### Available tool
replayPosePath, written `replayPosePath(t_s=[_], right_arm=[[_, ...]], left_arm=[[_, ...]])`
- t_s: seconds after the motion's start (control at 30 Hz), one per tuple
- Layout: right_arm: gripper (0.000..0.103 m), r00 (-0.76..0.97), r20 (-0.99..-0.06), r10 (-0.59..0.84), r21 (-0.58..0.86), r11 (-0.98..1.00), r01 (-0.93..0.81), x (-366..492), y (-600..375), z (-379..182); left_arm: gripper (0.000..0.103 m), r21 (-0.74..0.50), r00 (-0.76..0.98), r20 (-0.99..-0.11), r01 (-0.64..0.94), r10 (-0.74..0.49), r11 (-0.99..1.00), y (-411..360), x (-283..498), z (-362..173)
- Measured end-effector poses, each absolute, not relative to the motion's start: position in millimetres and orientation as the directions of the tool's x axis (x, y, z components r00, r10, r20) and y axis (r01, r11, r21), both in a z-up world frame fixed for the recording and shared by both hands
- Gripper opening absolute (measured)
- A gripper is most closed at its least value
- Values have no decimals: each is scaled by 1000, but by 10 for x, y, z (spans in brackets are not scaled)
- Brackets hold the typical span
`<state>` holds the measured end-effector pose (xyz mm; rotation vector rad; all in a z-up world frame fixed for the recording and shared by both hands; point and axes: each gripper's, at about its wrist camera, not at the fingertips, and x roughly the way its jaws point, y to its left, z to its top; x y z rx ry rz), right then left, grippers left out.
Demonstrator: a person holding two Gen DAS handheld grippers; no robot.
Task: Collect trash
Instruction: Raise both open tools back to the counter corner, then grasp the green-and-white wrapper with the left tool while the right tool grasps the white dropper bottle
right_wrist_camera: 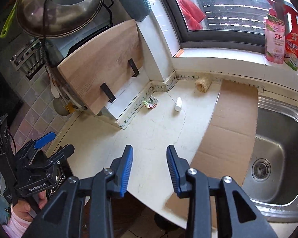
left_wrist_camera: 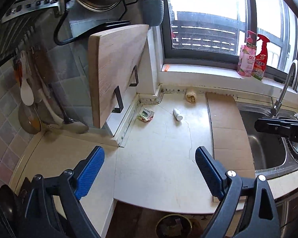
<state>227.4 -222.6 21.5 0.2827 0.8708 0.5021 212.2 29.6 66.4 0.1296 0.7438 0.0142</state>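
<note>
Trash lies on the pale stone counter point(left_wrist_camera: 159, 158), beyond both claws. Left gripper point(left_wrist_camera: 150, 170) stands wide open and empty; right gripper point(right_wrist_camera: 149, 166) is partly open, also empty. Farther on the counter lies a small white plastic bottle point(left_wrist_camera: 177, 114), and left of it, at the counter's back corner, a crumpled green-red wrapper point(left_wrist_camera: 146, 115).
</note>
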Motion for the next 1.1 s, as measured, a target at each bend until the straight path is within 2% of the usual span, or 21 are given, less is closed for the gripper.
replayPosePath(t_s=[0.2,0.4,0.53,0.63,0.8,1.1], right_arm=[[35,501,-673,545,434,838,-330,3143,-2213,137],[35,434,-713,551,462,835,-299,4048,-2117,-311],[35,377,-750,543,480,840,-254,4567,-1975,-763],[35,339,-777,530,480,848,-225,4853,-1842,-1077],[35,286,-814,505,466,863,-198,5217,-1611,-1490],[35,238,-869,434,378,892,-249,5405,-1272,-1789]], left_arm=[[92,151,717,-690,9,99,988,180,2965,557],[91,123,664,-738,-37,116,992,163,3757,181],[83,89,623,-774,-69,113,994,172,4169,-170],[77,121,608,-781,-81,145,989,149,4391,-402],[68,149,577,-797,-94,176,984,178,4672,-708],[67,148,543,-819,-110,184,983,296,5010,-985]])
